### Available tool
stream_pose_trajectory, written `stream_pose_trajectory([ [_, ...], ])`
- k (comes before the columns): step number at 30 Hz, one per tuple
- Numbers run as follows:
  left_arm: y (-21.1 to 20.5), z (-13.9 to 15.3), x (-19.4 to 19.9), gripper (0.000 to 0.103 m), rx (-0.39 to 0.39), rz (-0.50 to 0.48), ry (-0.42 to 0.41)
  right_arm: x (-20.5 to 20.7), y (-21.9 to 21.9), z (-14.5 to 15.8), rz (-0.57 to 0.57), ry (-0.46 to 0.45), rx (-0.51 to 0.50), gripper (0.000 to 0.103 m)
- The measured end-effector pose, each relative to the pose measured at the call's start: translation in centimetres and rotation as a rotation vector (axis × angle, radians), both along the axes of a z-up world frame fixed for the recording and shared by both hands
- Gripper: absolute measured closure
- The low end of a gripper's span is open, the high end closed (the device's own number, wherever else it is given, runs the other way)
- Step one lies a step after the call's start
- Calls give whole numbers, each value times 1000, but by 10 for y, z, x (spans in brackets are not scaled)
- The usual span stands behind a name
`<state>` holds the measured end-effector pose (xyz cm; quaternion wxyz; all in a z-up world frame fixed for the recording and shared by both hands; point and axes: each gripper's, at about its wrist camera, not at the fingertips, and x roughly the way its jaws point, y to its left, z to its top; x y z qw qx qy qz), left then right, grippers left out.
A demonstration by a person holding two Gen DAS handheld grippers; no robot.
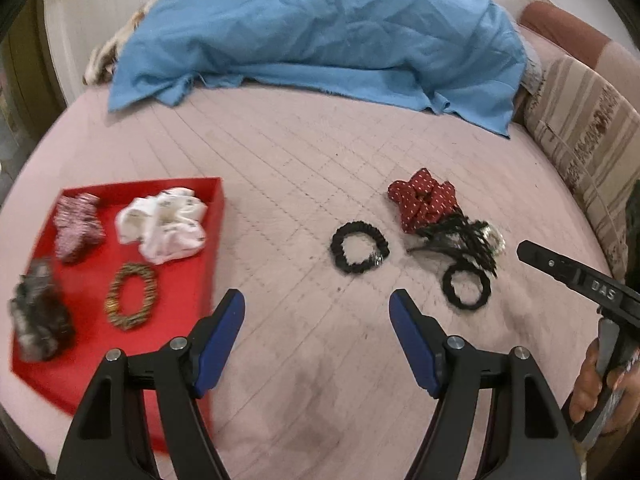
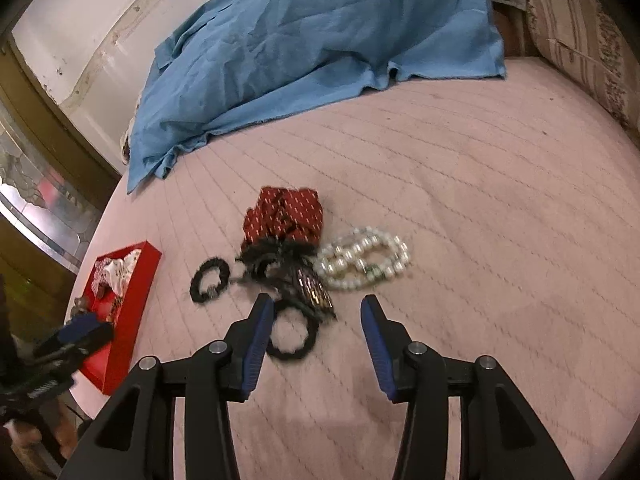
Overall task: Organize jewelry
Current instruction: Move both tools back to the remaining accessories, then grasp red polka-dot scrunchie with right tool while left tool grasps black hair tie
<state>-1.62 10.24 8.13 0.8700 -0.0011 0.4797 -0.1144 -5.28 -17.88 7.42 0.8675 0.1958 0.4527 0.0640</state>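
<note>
A red tray [image 1: 208,248] lies at the left on the pink quilted bed. It holds a white scrunchie [image 1: 164,224], a pink patterned one [image 1: 76,226], a grey one [image 1: 38,316] and a gold-brown band [image 1: 130,300]. Right of it lie a black scrunchie [image 1: 359,247], a red dotted scrunchie [image 1: 424,200], a black tangle [image 1: 468,244] and a thin black band [image 1: 466,286]. My left gripper [image 1: 316,308] hovers open and empty between the tray and the black scrunchie. My right gripper [image 2: 317,314] is open and empty, just short of the black band [image 2: 292,334], with a pearl bracelet [image 2: 362,264] beyond.
A crumpled blue cloth [image 1: 320,36] covers the far part of the bed. A striped cushion [image 1: 580,136] stands along the right side. The bed's pink cover [image 2: 480,200] stretches bare to the right of the pile. A hand [image 1: 600,384] holds the right gripper's handle.
</note>
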Motion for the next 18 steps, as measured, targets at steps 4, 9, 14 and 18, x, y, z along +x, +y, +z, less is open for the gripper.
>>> stream_pose_trajectory([
  [4,-5,-18,27,30,-49,9,36,26,5,0,11,-8,-2,48],
  [9,-14,-43,53,38,-56,6,68,66,16,-7,45,-1,-17,48],
  [14,-20,-59,67,40,-68,-3,94,97,24,-23,69,40,-23,48],
  [18,-24,-64,72,40,-68,-9,83,113,29,-38,79,74,-25,48],
])
